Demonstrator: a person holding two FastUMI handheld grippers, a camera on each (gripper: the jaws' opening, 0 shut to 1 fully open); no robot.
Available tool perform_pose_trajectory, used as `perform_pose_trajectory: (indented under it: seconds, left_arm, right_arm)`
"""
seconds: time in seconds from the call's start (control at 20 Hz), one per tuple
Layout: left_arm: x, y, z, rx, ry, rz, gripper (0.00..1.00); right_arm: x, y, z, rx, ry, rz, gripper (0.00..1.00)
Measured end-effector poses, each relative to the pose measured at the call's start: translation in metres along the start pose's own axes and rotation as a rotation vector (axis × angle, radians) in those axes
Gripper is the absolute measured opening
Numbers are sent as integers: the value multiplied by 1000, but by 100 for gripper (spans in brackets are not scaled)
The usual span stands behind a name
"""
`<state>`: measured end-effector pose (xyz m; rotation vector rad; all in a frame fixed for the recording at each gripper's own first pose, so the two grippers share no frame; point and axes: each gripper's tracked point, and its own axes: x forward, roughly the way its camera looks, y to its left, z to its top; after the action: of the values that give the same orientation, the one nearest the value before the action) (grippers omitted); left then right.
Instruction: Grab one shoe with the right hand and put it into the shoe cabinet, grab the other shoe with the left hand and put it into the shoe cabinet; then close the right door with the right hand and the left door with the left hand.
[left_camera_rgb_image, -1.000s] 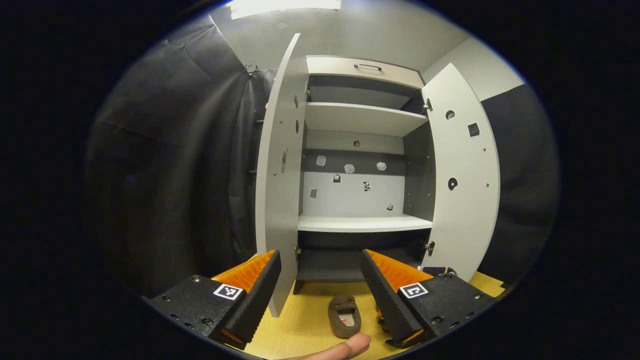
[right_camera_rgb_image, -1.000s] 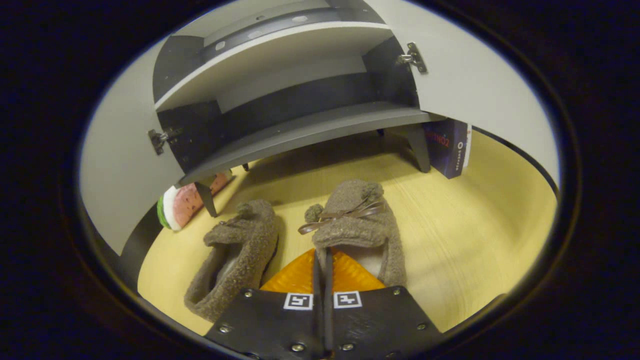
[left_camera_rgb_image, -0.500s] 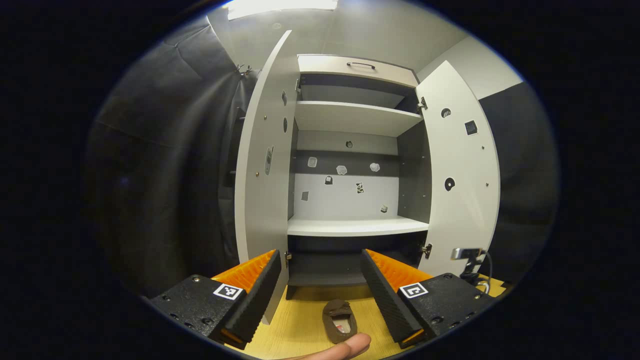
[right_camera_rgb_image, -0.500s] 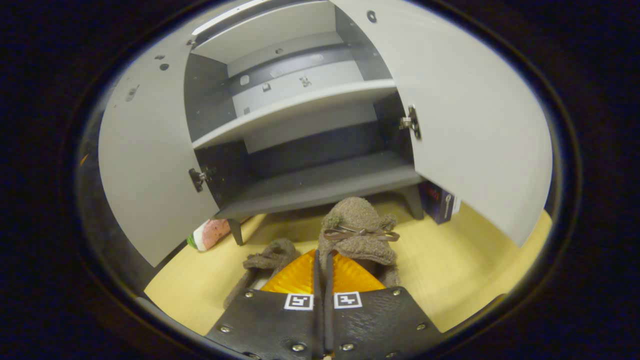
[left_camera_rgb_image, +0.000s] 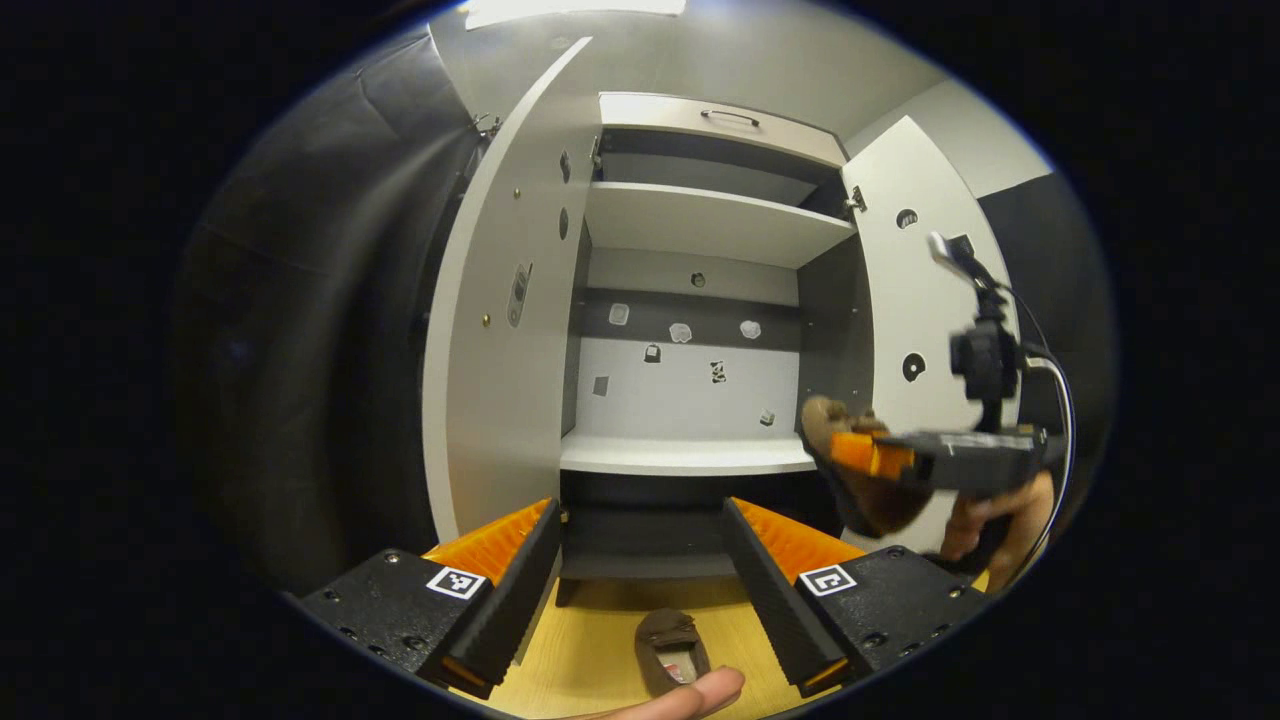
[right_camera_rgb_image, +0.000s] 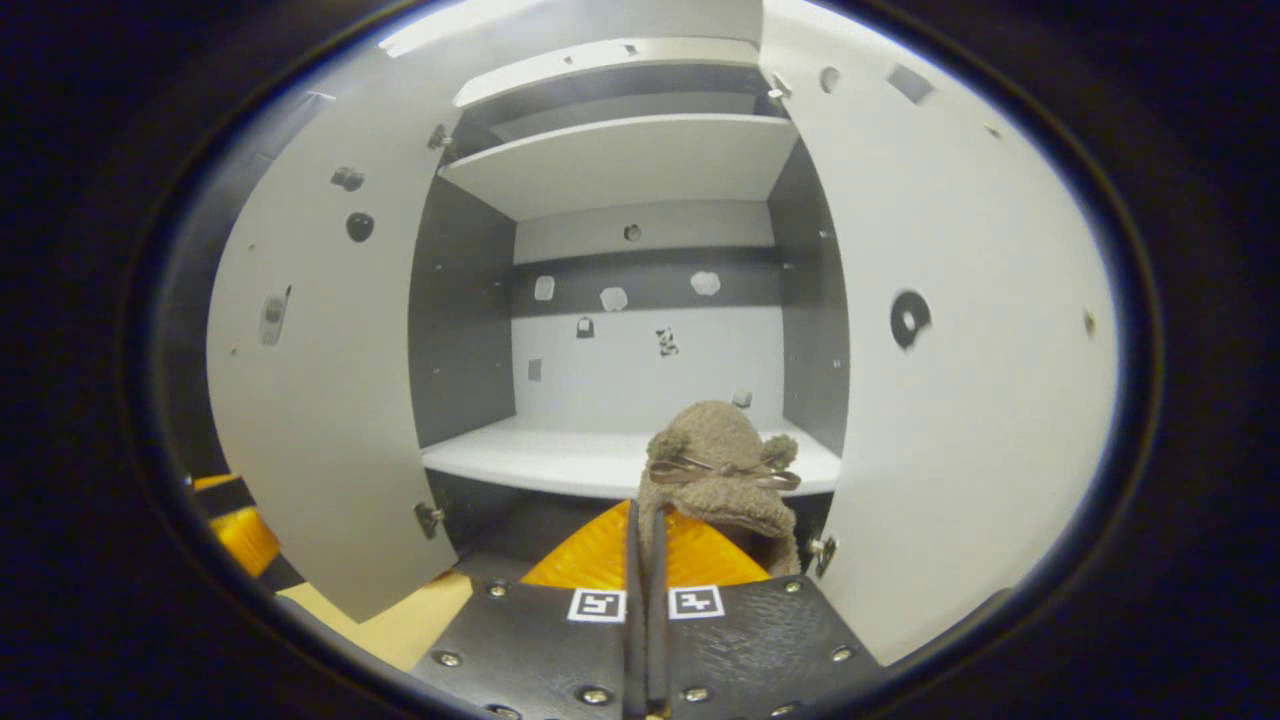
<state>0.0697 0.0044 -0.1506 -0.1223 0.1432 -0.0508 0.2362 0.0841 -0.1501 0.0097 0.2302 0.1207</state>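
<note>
A brown fuzzy slipper (right_camera_rgb_image: 720, 465) with a bow hangs off the floor, and my right gripper (right_camera_rgb_image: 645, 520) is shut on its heel edge. It is level with the white middle shelf (right_camera_rgb_image: 600, 460) of the open shoe cabinet, just in front of it. In the left gripper view the right gripper (left_camera_rgb_image: 870, 455) carries that slipper (left_camera_rgb_image: 850, 490) next to the right door (left_camera_rgb_image: 920, 320), with a hand (left_camera_rgb_image: 1000, 520) holding it. My left gripper (left_camera_rgb_image: 640, 580) stands open above the other slipper (left_camera_rgb_image: 672, 650), which lies on the floor.
Both cabinet doors stand wide open, the left door (left_camera_rgb_image: 490, 380) and the right one. A drawer with a handle (left_camera_rgb_image: 728, 118) tops the cabinet. Below lies the yellow wooden floor (left_camera_rgb_image: 590, 650). Dark cloth (left_camera_rgb_image: 300, 350) hangs to the left.
My right gripper has lifted its slipper from the floor up to middle-shelf height and come into the left gripper view. The left gripper stays open and has barely shifted.
</note>
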Motion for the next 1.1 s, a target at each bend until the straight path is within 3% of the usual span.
perform_pose_trajectory:
  seconds: [0.25, 0.5, 0.6, 0.75, 0.9, 1.1]
  left_arm:
    - [13, -10, -24, -30, 28, -46, 98]
    - [19, -14, -48, -5, 23, -75, 98]
    - [21, -6, -49, 10, 5, -61, 97]
    - [22, 4, -52, 17, 5, -38, 98]
    - [22, 7, -53, 24, 11, -37, 98]
    - [20, 15, -54, 50, 23, -7, 98]
  right_arm:
    - [94, 2, 49, -68, 59, 1, 1]
    - [174, 3, 41, -212, 117, 22, 6]
    - [196, -1, 24, -281, 158, 24, 2]
    - [214, -9, 9, -392, 196, 12, 2]
    - [222, -2, -4, -380, 225, 25, 2]
    - [222, -7, -3, -314, 238, 4, 21]
